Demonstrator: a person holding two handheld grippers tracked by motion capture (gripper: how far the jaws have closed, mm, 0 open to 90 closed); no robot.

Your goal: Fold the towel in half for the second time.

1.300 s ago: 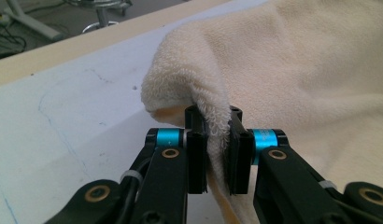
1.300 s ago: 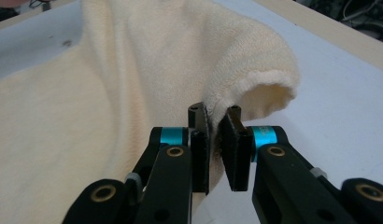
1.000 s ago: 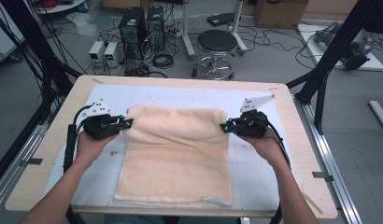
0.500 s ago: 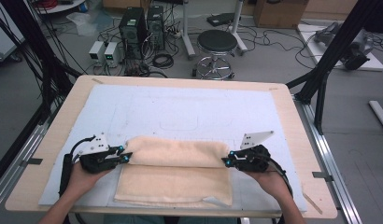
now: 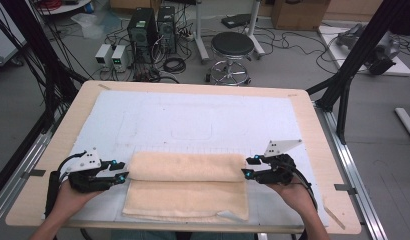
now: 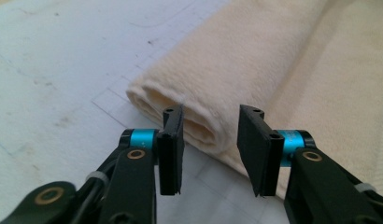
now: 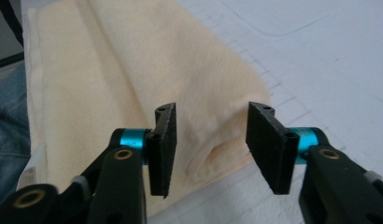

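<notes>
- Beyond the tabletop, grey floor strewn with cables, plus a round black stool, computer towers and black frame posts on both sides.
- Wooden tabletop covered almost edge to edge by a pale blue-white mat; bare wood left as a narrow border all round.
- Far half of the mat bare, with plenty of open room there; metal rails running along both side edges of the tabletop.
- Cream towel lying at the near middle of the mat, folded, with the fold forming a rounded roll along its far edge and a flat layer reaching toward the near edge of the tabletop.
- Left gripper held low just beside the left end of the roll; fingers part open after just spreading, framing the roll end in the left gripper view, not pressing on it.
- Right gripper just beside the right end of the roll; fingers likewise part open after just spreading, cloth ahead of the gap, nothing gripped.
</notes>
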